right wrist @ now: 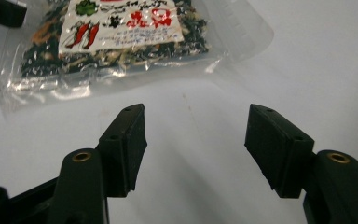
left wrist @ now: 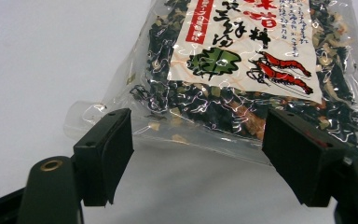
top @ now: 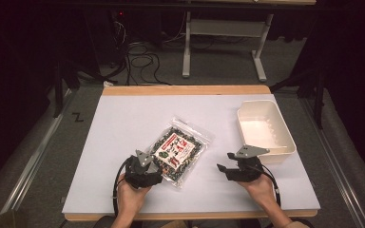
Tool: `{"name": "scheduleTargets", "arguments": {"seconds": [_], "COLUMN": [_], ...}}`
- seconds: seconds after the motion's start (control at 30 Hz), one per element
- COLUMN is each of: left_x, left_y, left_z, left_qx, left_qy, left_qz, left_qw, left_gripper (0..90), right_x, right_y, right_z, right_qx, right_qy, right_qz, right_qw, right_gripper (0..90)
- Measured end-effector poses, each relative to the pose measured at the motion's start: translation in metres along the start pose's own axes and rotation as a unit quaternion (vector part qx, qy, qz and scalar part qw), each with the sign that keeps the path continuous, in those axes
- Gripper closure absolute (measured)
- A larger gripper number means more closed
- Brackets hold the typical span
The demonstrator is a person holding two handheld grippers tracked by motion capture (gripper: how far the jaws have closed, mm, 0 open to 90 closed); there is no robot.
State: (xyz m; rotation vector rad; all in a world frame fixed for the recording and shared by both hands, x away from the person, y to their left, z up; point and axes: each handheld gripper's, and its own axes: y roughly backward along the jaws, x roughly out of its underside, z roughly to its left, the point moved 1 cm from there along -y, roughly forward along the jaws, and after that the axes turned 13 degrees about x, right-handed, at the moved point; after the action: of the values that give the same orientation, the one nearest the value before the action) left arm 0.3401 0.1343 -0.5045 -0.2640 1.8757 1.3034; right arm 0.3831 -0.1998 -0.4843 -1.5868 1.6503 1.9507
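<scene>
Both grippers gape wide: the left gripper (left wrist: 198, 154) straddles the seaweed packet's (left wrist: 242, 70) near edge, the right gripper (right wrist: 196, 144) sits just short of it.

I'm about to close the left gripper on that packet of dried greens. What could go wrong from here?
The left gripper is open at the packet's near edge, so it may pinch only thin clear film, which could slip or tear.

The packet is flat and crinkly; closing could push it along the white table rather than catch it.

The right gripper is open and apart from the packet, giving no support if it slides.
</scene>
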Motion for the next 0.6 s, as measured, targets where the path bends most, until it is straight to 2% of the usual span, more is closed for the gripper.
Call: {"name": "scheduleTargets", "arguments": {"seconds": [0.03, 0.37, 0.53, 0.6], "left_x": [0.000, 0.003, 0.006, 0.006], "left_y": [0.000, 0.001, 0.002, 0.002], "left_z": [0.000, 0.002, 0.003, 0.003], "left_qx": [-0.002, 0.000, -0.017, -0.018], "left_qy": [-0.002, -0.001, -0.006, -0.007], "left_qz": [0.002, 0.005, 0.013, 0.016], "left_qw": [1.0000, 1.0000, 0.9997, 0.9997], "left_gripper": [24.7, 24.3, 22.4, 22.5], "right_x": [-0.006, -0.037, -0.052, -0.057], "right_y": [-0.005, -0.028, -0.036, -0.040], "right_z": [-0.002, -0.007, -0.007, -0.008], "right_qx": [-0.004, 0.008, 0.017, 0.021], "right_qy": [-0.009, -0.016, -0.012, -0.011], "right_qz": [0.005, 0.025, 0.026, 0.031], "right_qw": [0.9999, 0.9995, 0.9994, 0.9992], "right_gripper": [39.7, 40.7, 40.6, 40.6]}}
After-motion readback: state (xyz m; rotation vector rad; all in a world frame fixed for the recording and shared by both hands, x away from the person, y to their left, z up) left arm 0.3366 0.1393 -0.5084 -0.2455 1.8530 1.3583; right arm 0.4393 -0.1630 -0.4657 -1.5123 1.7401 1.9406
